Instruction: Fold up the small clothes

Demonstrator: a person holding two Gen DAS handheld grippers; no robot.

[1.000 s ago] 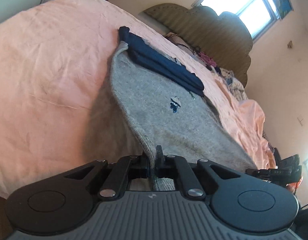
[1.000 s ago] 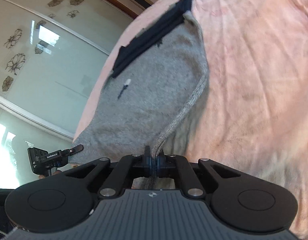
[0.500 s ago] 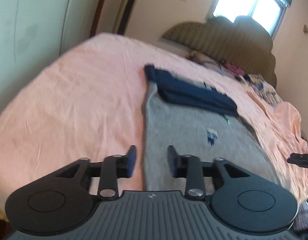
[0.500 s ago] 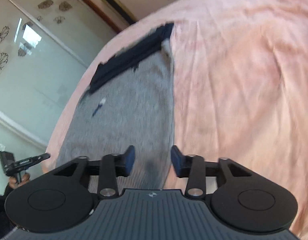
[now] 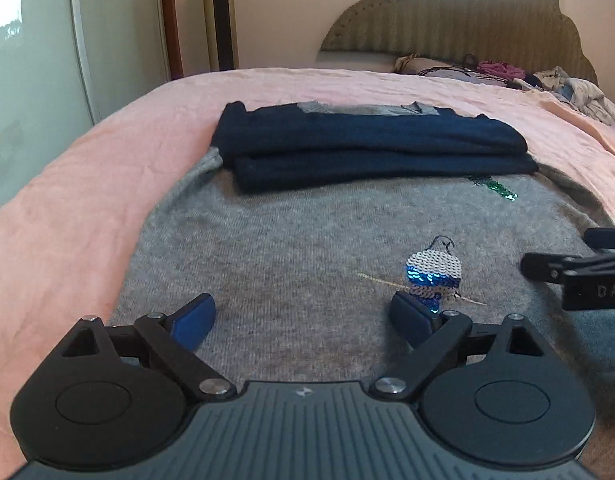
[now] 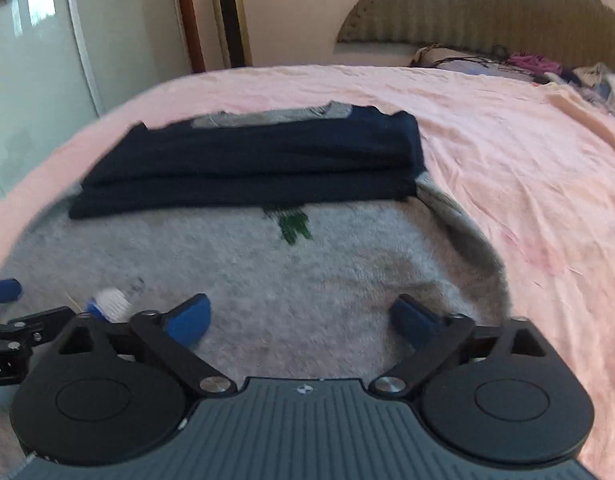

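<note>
Both grippers, left (image 5: 303, 320) and right (image 6: 301, 322), have jaws opening wide with nothing clamped. The grey sweater (image 5: 307, 248) lies flat just ahead on the pink bed (image 5: 67, 200), its navy sleeves (image 5: 371, 148) folded across beyond.

Left claw (image 5: 303, 322): black linkage arms, silver pivot screws, blue fingertip pads (image 5: 195, 322). Grey ribbed body with small white logo, flanked by two round black housings with recessed discs. Right claw (image 6: 301, 320) was same build: black links, blue pads (image 6: 189, 320), silver screws; white lettering on side bracket.
</note>
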